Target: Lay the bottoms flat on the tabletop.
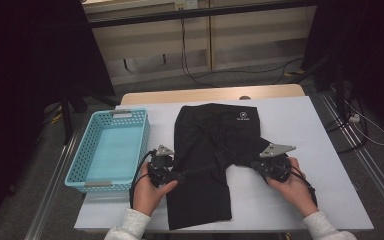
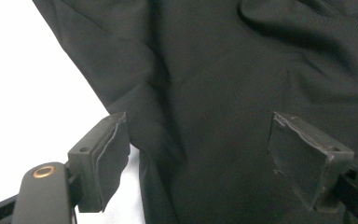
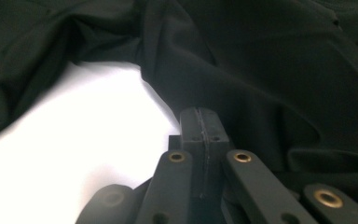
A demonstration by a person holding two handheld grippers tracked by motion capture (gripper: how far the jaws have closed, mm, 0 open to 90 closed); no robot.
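The black shorts (image 1: 215,150) lay half folded on the bench (image 1: 300,125), right tool (image 3: 200,122) closed, apparently without cloth, left tool (image 2: 198,154) wide, blue basket (image 1: 80,167) unfilled.

A light-blue perforated plastic basket (image 1: 111,150) with grey handle clips is sitting empty on the left side of the white-topped table (image 1: 300,125), whose pale wooden edge is peeking out at the back, while black cables (image 1: 200,75) are trailing over the grey carpeted floor (image 1: 170,85) behind it.
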